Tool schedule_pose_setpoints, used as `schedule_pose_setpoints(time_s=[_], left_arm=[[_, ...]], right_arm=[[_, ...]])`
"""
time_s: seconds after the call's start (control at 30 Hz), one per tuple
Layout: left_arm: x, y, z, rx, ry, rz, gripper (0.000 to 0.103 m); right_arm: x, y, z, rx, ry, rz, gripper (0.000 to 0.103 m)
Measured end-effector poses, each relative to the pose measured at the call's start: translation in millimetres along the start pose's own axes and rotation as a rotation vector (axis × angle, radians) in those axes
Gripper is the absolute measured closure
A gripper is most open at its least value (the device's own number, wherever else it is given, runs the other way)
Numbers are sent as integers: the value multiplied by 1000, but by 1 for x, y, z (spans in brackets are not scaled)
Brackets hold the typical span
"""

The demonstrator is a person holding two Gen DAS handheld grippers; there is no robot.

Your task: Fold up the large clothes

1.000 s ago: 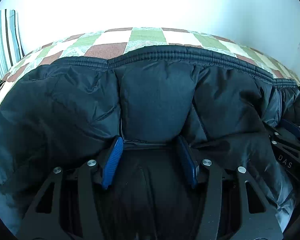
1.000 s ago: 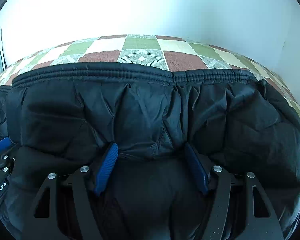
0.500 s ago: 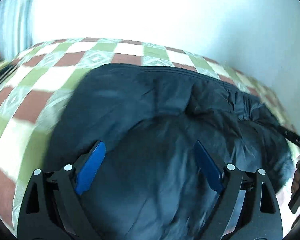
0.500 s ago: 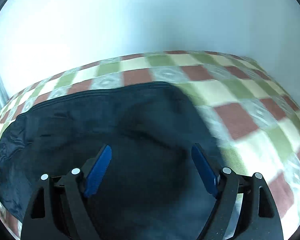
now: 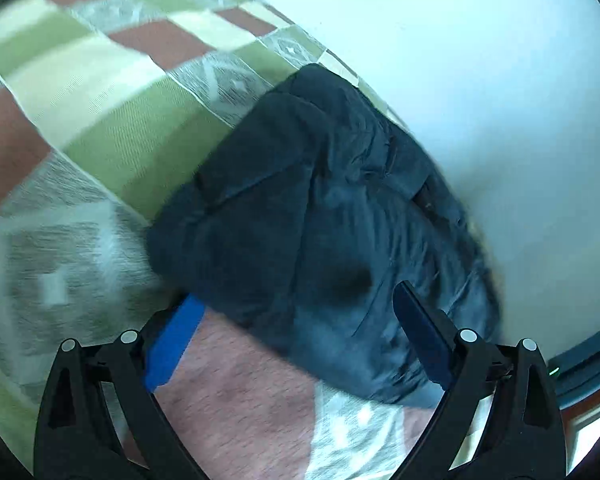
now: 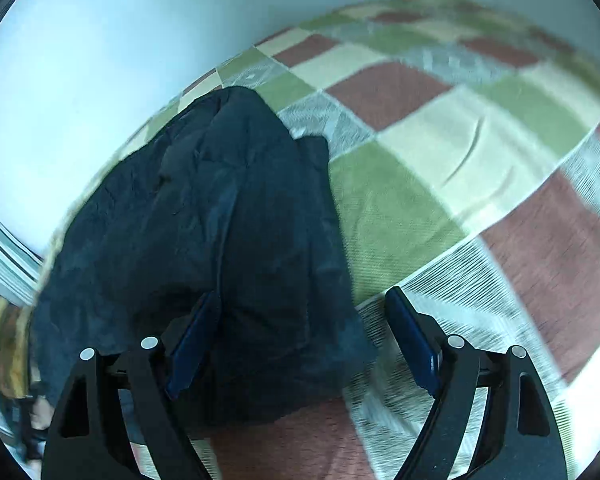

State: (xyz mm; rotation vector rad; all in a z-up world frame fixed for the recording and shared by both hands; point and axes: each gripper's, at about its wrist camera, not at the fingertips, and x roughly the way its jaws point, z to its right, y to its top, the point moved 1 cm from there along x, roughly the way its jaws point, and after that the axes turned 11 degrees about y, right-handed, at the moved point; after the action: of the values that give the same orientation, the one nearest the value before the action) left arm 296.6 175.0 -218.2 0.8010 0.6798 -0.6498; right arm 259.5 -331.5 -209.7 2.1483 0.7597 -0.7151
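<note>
A dark padded jacket point(image 5: 320, 200) lies bunched in a folded heap on a checked bedspread point(image 5: 100, 80), close to a white wall. My left gripper point(image 5: 296, 294) hovers over its near edge, jaws opening wide, and neither blue pad presses the fabric. In the right wrist view the same jacket point(image 6: 220, 200) fills the left half. My right gripper point(image 6: 302, 294) stands open above the jacket's near right corner, its left pad point(image 6: 192, 336) over the cloth and its right pad over the bedspread point(image 6: 460, 140). Both views are blurred.
The red, green and cream bedspread stretches wide on the side away from the wall. A white wall point(image 5: 460, 60) runs along the jacket's far side. A striped pillow point(image 6: 4, 256) shows at the left edge. A hand point(image 6: 40, 408) appears at the lower left.
Both grippers let go of the jacket's folded edge, opened wide and drew back. The views rolled and swung outward, so the jacket now sits as a smaller heap ahead.
</note>
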Motion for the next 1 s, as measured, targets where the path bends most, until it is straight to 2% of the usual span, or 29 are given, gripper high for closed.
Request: schedule_pose_setpoints(time_s=[0.07,0.1,0.13,0.2,0.3,0.4,0.47,0.67,1.0], left_arm=[[8,5,-5,-51,-7,1,11],[11,7,-6,-65,9,5,26],[15,10,-4,-56,46,7,33],[19,11,2,-20,52,6,60],[14,9,12,34,67,30,75],[4,8,20,78,80,63,81],[-3,7,21,82,79,74,83],[-29,3,12,91,82,96,84],[-83,-27,-46,30,97,90,84]], right_arm=[[8,-2,-3,0,40,-26,21],[11,-3,-7,-16,42,-32,21],[14,-4,-12,-42,34,-32,24],[18,-6,-17,-64,24,-22,41],[18,-6,-21,-63,35,-3,62],[14,-4,-26,-76,45,19,73],[10,-3,-26,-70,61,31,75],[4,-5,-32,-73,92,25,77],[-3,-40,-39,-93,145,-26,77]])
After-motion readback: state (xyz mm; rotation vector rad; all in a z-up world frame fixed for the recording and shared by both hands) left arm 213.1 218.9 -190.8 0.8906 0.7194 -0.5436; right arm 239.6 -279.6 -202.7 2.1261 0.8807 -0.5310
